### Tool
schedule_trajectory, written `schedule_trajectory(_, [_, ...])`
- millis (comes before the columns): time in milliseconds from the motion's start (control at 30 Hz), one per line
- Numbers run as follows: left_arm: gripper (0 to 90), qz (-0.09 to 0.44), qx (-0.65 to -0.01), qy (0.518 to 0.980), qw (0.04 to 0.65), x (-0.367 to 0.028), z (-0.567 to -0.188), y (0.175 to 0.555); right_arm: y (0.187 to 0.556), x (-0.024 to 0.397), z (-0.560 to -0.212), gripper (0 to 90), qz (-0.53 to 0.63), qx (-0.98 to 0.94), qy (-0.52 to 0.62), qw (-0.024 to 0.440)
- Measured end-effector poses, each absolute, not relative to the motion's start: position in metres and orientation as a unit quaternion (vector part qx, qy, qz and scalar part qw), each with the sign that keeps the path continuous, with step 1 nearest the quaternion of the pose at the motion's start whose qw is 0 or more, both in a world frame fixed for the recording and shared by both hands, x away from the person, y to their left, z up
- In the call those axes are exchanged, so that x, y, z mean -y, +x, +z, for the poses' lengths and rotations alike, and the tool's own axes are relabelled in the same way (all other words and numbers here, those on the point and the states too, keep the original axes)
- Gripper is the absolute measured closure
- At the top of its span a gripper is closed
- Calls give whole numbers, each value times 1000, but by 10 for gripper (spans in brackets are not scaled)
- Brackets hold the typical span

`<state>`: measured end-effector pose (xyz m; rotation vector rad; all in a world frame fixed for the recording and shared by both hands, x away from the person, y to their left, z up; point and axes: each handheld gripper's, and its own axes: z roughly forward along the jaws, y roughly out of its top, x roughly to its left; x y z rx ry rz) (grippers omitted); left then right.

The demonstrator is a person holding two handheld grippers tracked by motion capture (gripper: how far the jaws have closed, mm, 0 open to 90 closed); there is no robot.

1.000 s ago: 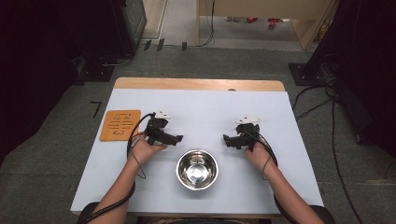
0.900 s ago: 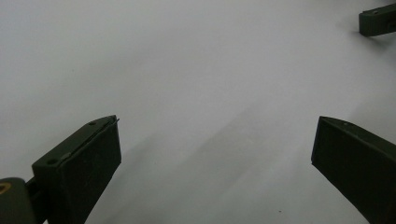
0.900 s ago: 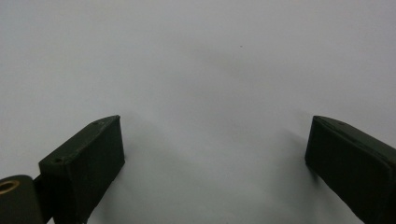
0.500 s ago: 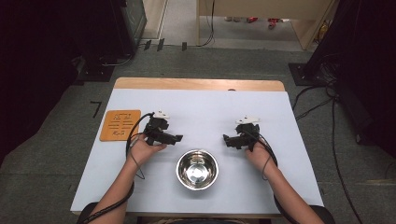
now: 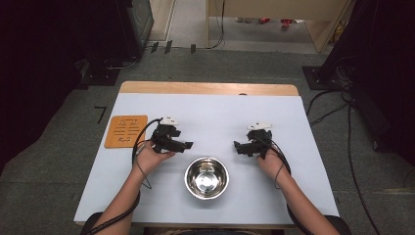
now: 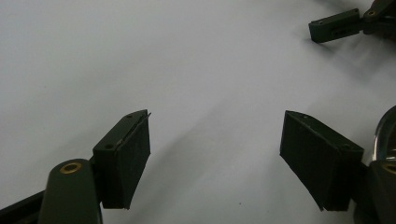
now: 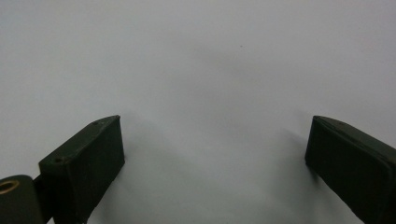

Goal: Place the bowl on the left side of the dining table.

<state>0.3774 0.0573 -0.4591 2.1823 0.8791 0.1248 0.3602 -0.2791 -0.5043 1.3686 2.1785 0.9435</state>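
A shiny steel bowl [image 5: 206, 178] stands empty on the white table [image 5: 210, 115] near the front edge, between the person's two hands. My left gripper [image 5: 189, 145] lies to the bowl's upper left and points right. Its jaws have just been closing and stand apart with nothing between them [image 6: 217, 156]. The bowl's rim [image 6: 385, 133] shows at the right edge of the left gripper view. My right gripper [image 5: 236, 146] lies to the bowl's upper right and points left, open over bare table [image 7: 215, 161]. One of its jaws [image 6: 335, 25] is seen at the top right of the left gripper view.
An orange square mat [image 5: 126, 130] lies flat at the table's left side. A wooden strip [image 5: 208, 88] runs along the far edge. Cables [image 5: 142, 134] trail from both grippers. Dark equipment stands on the floor around the table.
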Motion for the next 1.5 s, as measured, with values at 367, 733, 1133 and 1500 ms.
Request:
schedule_trajectory(367, [356,27,-351,848,396,-60,-454,376,360,279,-504,43,337,-779,489,199])
schedule_trajectory(733, [354,25,-338,847,409,-55,-449,370,360,279,-504,43,337,-779,489,199])
schedule_trajectory(1133, [334,15,-312,857,409,-46,-448,364,360,279,-504,43,337,-779,489,199])
schedule_trajectory(1500, [336,23,-300,863,406,-40,-445,358,360,279,-504,43,337,-779,489,199])
